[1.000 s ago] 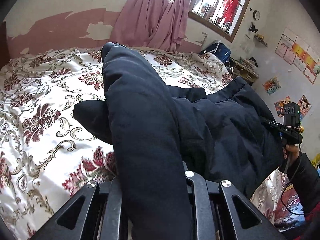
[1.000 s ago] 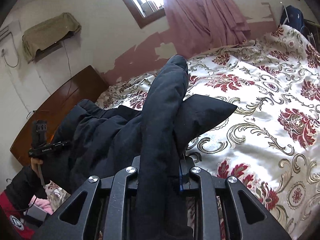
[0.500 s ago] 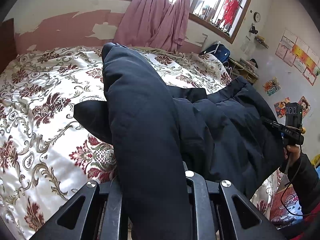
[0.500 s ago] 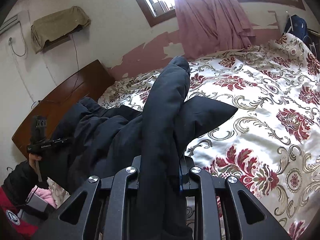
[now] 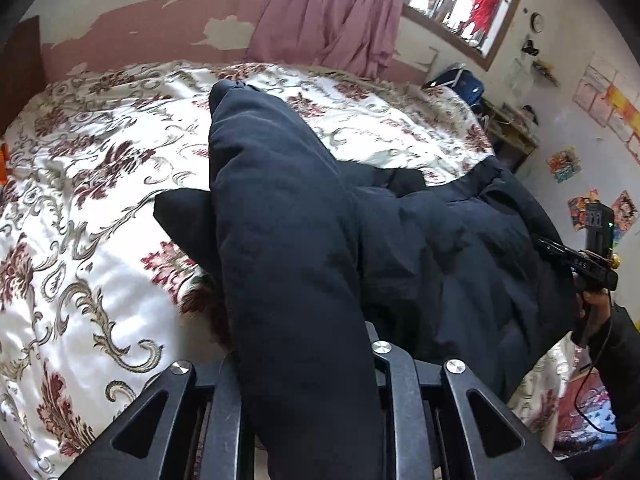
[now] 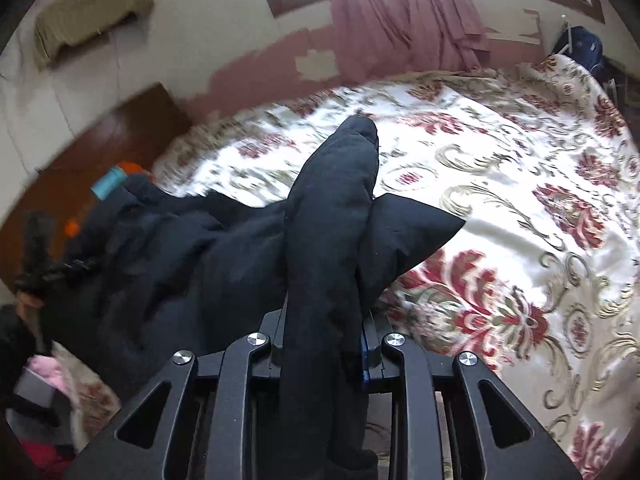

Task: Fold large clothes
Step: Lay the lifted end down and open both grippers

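Lengthwise, jacket away from fingers

Dark navy coat on white bedspread with red-and-gold floral scrolls.

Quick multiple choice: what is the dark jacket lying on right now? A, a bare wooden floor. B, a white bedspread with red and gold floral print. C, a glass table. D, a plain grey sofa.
B: the dark jacket is spread over the floral bedspread, while the left gripper and the right gripper each clamp a fold of it.
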